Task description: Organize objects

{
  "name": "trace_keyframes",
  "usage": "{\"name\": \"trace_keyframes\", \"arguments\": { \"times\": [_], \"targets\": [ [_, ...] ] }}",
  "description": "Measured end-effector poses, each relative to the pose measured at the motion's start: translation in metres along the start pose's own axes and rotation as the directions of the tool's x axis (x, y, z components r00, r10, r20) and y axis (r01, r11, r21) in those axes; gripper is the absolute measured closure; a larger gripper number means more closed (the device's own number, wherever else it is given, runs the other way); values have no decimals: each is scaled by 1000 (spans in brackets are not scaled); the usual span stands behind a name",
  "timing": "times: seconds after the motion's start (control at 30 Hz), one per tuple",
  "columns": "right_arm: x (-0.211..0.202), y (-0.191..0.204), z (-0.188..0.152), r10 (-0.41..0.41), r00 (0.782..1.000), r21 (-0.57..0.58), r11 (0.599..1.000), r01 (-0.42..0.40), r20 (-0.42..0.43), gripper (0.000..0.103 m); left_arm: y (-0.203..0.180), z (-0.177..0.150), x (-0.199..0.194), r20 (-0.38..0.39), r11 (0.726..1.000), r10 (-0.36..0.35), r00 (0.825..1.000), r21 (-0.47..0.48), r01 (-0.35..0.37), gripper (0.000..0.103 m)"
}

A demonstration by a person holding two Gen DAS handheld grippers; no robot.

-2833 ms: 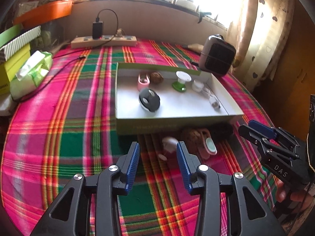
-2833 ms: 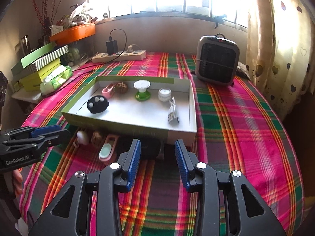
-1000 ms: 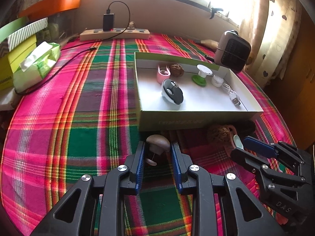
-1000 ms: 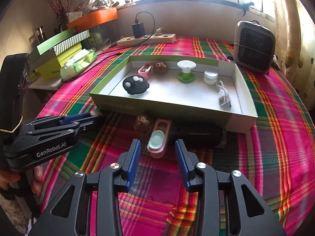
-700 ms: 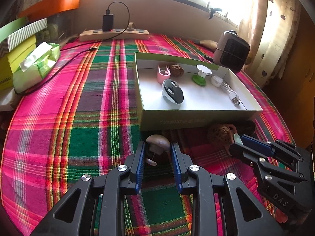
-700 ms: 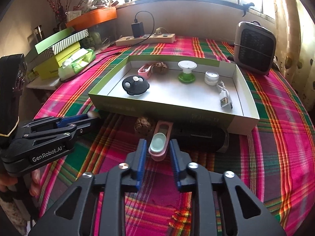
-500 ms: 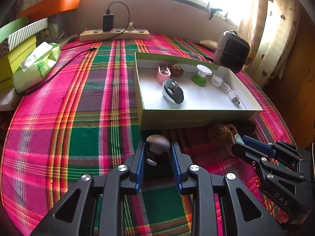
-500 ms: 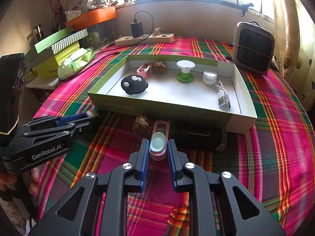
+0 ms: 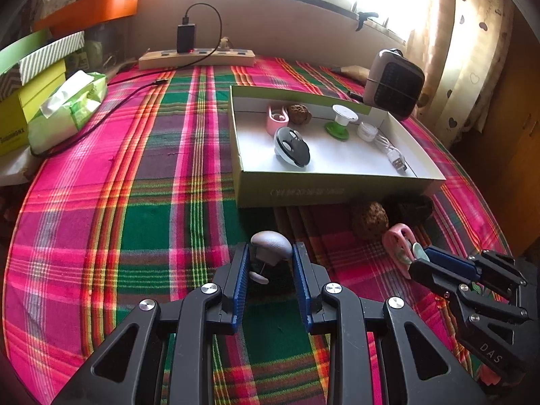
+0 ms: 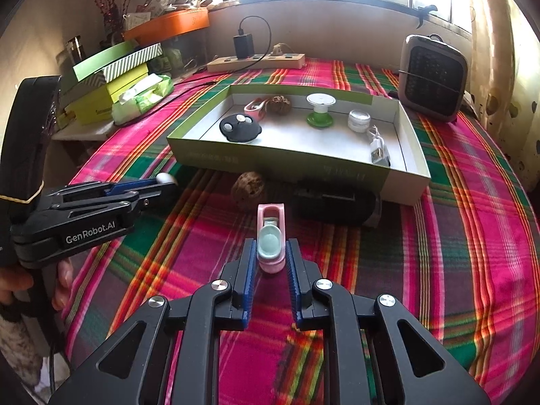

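Tissues point(image 9: 67, 103) in a green pack lie at the far left of the plaid tablecloth point(image 9: 101, 202), beside stacked boxes point(image 10: 111, 77), with a power strip point(image 9: 197, 59) along the wall behind. Nearer the middle, the left gripper point(image 9: 271, 260) has its blue pads closed against a small grey mushroom-shaped knob point(image 9: 270, 246), pinched by the cap; whether it is lifted clear of the cloth cannot be told. Beyond it sits the open green-sided box point(image 9: 337, 189), holding a black-and-white round gadget point(image 9: 292, 148), a pink clip point(image 9: 277, 119), a walnut point(image 9: 298, 114), a green-and-white spool point(image 9: 341, 121), a small white jar point(image 9: 368, 131) and a USB cable point(image 9: 396, 160). In front of the box lie a second walnut point(image 10: 248, 189) and, touching the box wall, a dark cylinder point(image 10: 334, 204). The right gripper point(image 10: 270, 260) is closed on a pink clip with a mint pad point(image 10: 270, 241), gripping its near end while the far end points toward the box. A small heater point(image 10: 432, 77) stands at the far right near the curtain point(image 9: 465, 50).
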State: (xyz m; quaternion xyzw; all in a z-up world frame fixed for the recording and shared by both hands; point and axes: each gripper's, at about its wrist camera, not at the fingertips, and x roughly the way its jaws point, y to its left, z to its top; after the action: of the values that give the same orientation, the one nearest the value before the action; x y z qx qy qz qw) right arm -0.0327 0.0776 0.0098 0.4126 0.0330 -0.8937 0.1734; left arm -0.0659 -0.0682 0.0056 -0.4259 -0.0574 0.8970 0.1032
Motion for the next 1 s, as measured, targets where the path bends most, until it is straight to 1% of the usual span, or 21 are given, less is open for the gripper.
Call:
{"name": "trace_keyframes", "arguments": {
  "times": [0.23, 0.47, 0.5, 0.53, 0.6, 0.67, 1.0],
  "targets": [
    [-8, -1, -6, -10, 1000, -3, 1000, 10, 1, 84, -7, -8, -5, -3, 1000, -12, 1000, 20, 13, 79],
    [-5, -1, -4, -1, 1000, -1, 1000, 1, -9, 83, -8, -9, -4, -6, 999, -16, 1000, 35, 16, 78],
    [-4, -1, -4, 0, 1000, -4, 1000, 0, -11, 77, -8, -9, -4, -7, 999, -16, 1000, 39, 16, 76],
    [-2, 0, -3, -6, 1000, -5, 1000, 5, -12, 66, -9, -9, -4, -8, 999, -16, 1000, 43, 16, 74],
    [3, -1, -2, -17, 1000, 0, 1000, 16, -19, 57, -10, -8, -2, -9, 999, -14, 1000, 52, 14, 72],
    [8, -1, -2, -12, 999, 6, 1000, 12, -34, 57, -11, -6, -2, -10, 998, -10, 1000, 59, 11, 71],
    [15, -2, 6, -45, 999, 1, 999, 45, -27, 57, -9, 1, 4, -8, 998, 3, 1000, 56, -2, 70]
  ]
}}
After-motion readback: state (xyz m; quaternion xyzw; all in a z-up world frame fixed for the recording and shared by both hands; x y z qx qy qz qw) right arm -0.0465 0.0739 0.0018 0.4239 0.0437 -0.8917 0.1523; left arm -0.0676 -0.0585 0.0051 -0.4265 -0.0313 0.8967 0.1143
